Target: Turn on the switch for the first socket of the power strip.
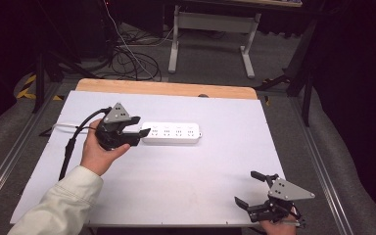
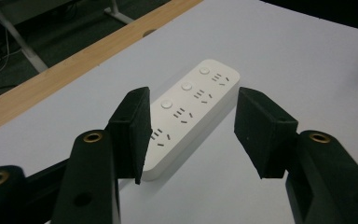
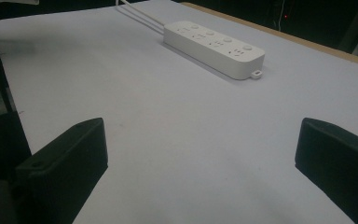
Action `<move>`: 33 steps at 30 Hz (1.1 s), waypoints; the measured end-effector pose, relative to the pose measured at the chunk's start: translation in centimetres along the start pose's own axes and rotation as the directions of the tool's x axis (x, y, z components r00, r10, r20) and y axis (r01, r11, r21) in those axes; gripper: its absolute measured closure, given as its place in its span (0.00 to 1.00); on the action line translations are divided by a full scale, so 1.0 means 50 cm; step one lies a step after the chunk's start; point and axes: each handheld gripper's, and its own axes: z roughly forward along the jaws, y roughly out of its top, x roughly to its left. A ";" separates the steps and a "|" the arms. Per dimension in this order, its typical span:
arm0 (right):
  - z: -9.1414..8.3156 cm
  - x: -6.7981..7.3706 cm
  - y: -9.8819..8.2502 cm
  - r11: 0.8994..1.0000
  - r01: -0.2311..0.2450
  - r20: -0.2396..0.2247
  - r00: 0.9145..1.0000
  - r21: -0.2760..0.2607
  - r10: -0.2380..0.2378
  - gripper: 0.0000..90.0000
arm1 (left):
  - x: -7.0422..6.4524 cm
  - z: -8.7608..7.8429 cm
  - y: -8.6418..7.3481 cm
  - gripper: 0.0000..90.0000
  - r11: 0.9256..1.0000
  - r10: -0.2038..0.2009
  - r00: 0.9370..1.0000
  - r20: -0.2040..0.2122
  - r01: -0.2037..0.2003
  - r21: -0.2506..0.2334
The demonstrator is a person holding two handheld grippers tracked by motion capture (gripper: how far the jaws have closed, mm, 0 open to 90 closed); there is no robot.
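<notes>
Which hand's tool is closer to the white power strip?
The left. The left tool sits right at the near end of the power strip, jaws apart on either side of that end. The right tool rests far off at the table's near right corner.

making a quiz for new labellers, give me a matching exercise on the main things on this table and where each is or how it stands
Things:
1. white four-socket plastic power strip
2. left gripper
3. right gripper
4. light wooden table edge

Places or states:
A. near right corner, jaws wide apart
B. far side of the white surface
C. flat, mid-table
D. at the strip's end, jaws open

Pairs: 1-C, 2-D, 3-A, 4-B
</notes>
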 end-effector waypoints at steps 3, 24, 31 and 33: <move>0.000 0.000 0.000 1.000 0.001 0.000 1.000 -0.002 -0.001 0.03 | 0.005 0.009 0.004 0.53 1.000 -0.004 1.000 0.013 0.003 0.003; -0.004 0.000 0.001 1.000 0.007 -0.012 1.000 -0.014 -0.007 0.04 | 0.032 0.116 -0.013 0.93 0.994 -0.105 0.994 0.011 0.105 0.039; -0.005 0.000 0.001 1.000 0.008 -0.019 1.000 -0.019 -0.008 0.04 | 0.051 0.155 -0.023 1.00 0.991 -0.123 0.992 -0.022 0.124 0.056; -0.005 0.000 0.000 1.000 0.009 -0.021 1.000 -0.022 -0.009 0.05 | 0.056 0.166 -0.029 1.00 0.988 -0.139 0.990 -0.029 0.141 0.066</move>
